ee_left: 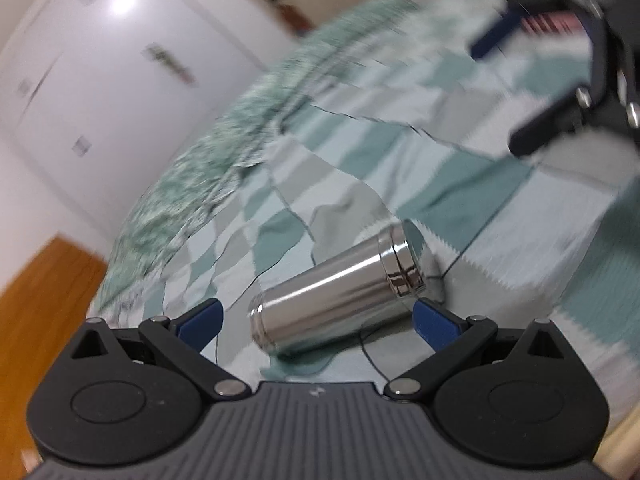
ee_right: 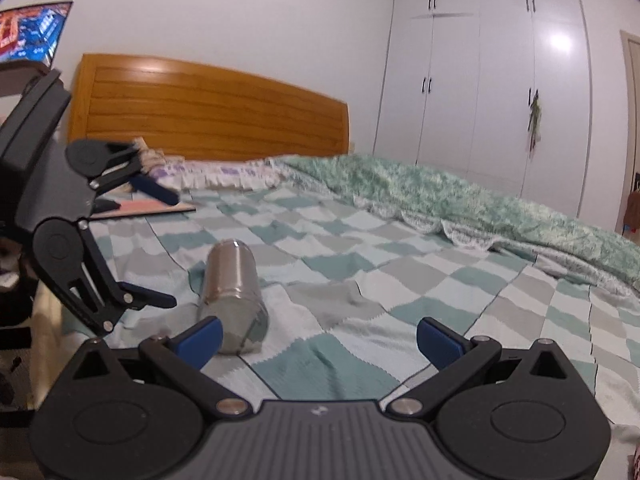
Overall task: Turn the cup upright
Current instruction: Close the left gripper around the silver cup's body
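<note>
A shiny steel cup (ee_left: 338, 290) lies on its side on the checked bedspread (ee_left: 460, 176). My left gripper (ee_left: 318, 322) is open, its blue fingertips (ee_left: 202, 320) on either side of the cup, close above it, not touching. In the right wrist view the cup (ee_right: 234, 298) lies ahead and left, partly behind my right gripper's left fingertip (ee_right: 202, 340). My right gripper (ee_right: 320, 340) is open and empty. The left gripper (ee_right: 172, 250) shows at the left there, open above the cup. The right gripper (ee_left: 496, 96) shows open at the upper right of the left wrist view.
A green fuzzy blanket (ee_right: 460, 196) lies bunched along the far side of the bed. A wooden headboard (ee_right: 208, 108) stands behind, with pillows (ee_right: 208, 172) and a flat pink item (ee_right: 140, 207) near it. White wardrobes (ee_right: 500, 80) stand at the right. Wooden floor (ee_left: 44, 296) lies beyond the bed's edge.
</note>
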The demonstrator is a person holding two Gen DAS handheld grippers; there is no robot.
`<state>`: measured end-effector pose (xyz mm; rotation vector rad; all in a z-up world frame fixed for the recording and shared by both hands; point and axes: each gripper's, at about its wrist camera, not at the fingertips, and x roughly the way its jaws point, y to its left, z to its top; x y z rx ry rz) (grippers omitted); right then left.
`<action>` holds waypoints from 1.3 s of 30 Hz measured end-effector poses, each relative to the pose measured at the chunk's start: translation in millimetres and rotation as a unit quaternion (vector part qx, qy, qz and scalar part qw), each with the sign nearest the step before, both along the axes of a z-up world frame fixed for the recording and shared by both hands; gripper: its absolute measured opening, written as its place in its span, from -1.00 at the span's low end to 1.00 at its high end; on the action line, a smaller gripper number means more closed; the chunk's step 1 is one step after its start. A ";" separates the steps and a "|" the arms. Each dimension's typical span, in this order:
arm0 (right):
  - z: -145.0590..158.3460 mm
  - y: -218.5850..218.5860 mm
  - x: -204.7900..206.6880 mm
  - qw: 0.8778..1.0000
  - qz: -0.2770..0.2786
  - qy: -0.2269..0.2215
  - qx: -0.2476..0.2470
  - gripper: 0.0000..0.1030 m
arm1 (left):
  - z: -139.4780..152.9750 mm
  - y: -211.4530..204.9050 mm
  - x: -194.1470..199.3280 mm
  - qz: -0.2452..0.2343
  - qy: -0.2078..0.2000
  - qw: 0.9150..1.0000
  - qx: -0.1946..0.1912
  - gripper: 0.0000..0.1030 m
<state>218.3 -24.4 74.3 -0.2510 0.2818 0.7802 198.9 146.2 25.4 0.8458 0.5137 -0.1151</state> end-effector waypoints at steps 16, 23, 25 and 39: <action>-14.9 3.0 63.5 0.994 -0.080 0.044 -0.053 1.00 | -35.8 -11.3 72.8 -0.146 0.086 0.977 0.132 1.00; -18.6 -5.9 90.3 0.988 -0.131 0.072 -0.049 1.00 | -36.6 -21.1 96.2 -0.182 0.103 0.968 0.139 1.00; -20.5 -9.1 93.5 0.986 -0.141 0.079 -0.046 1.00 | -35.5 -21.0 104.2 -0.186 0.113 0.967 0.130 0.98; -22.1 -9.6 91.3 0.987 -0.134 0.078 -0.043 1.00 | -24.5 -34.0 99.2 -0.187 0.134 0.966 0.119 0.29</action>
